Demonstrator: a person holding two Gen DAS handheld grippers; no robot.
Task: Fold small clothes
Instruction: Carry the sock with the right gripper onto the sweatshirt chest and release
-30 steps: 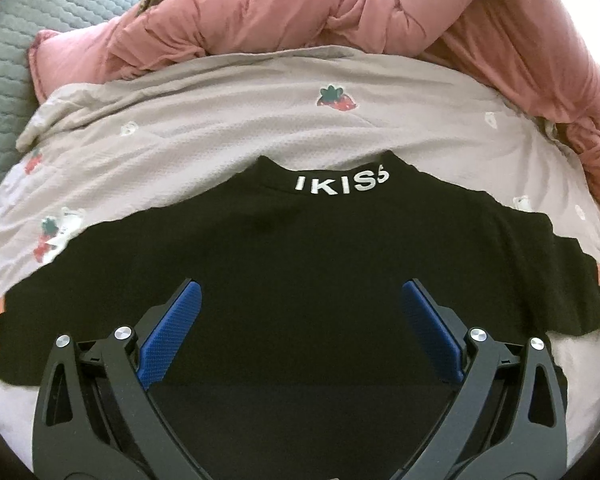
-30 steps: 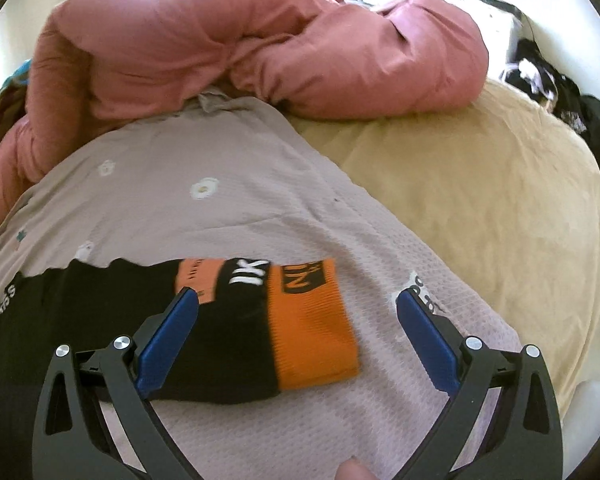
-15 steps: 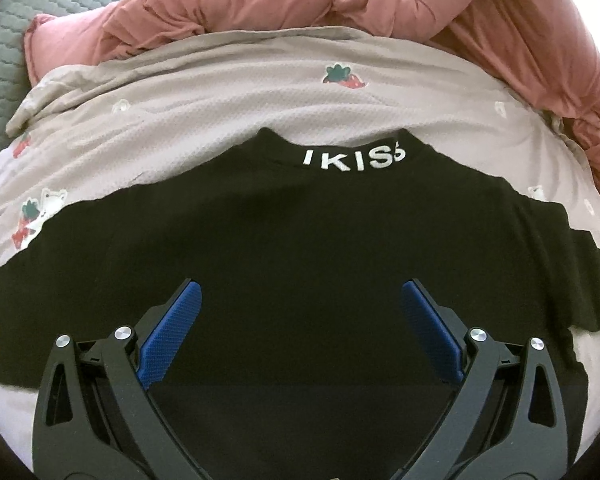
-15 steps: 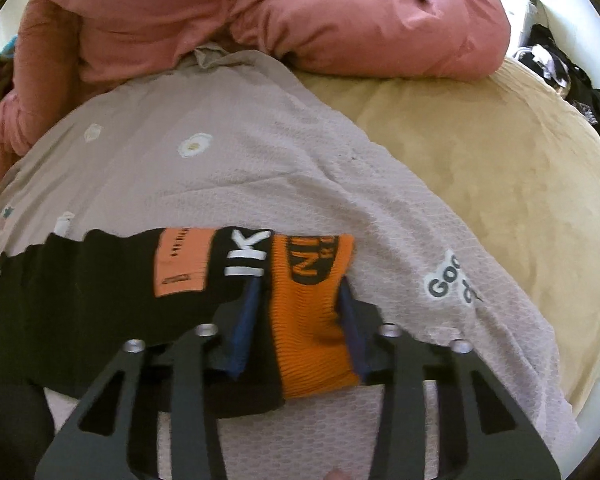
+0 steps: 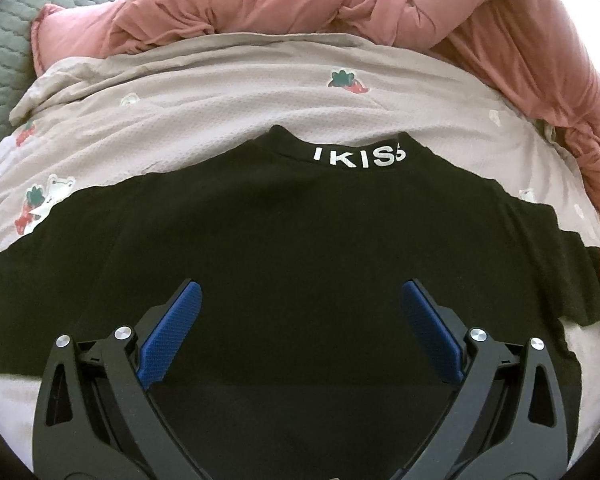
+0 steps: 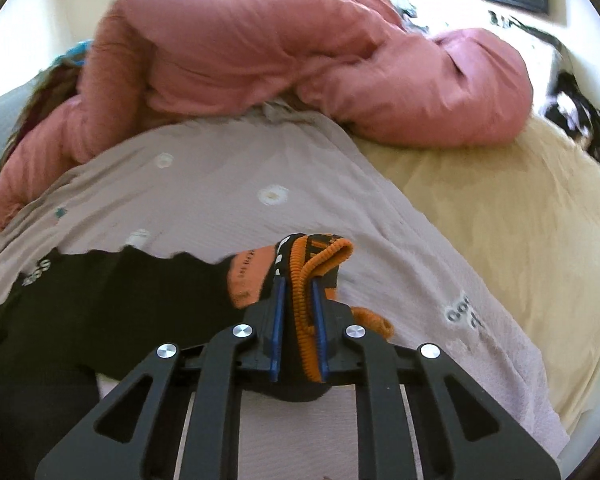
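- right gripper [image 6: 298,300] is pinching the orange cuff [image 6: 320,256]; thin bite, so it risks slipping mid-fold.
- left gripper [image 5: 298,312] is hovering agape over the shirt [image 5: 280,240], pinning nothing.

Shirt [image 5: 300,240] on blanket [image 5: 220,92]

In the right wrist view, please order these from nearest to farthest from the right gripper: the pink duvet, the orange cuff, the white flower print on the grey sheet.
1. Orange cuff: clamped in the right gripper.
2. White flower print: on the grey sheet, just beyond the cuff.
3. Pink duvet: bunched at the far end.
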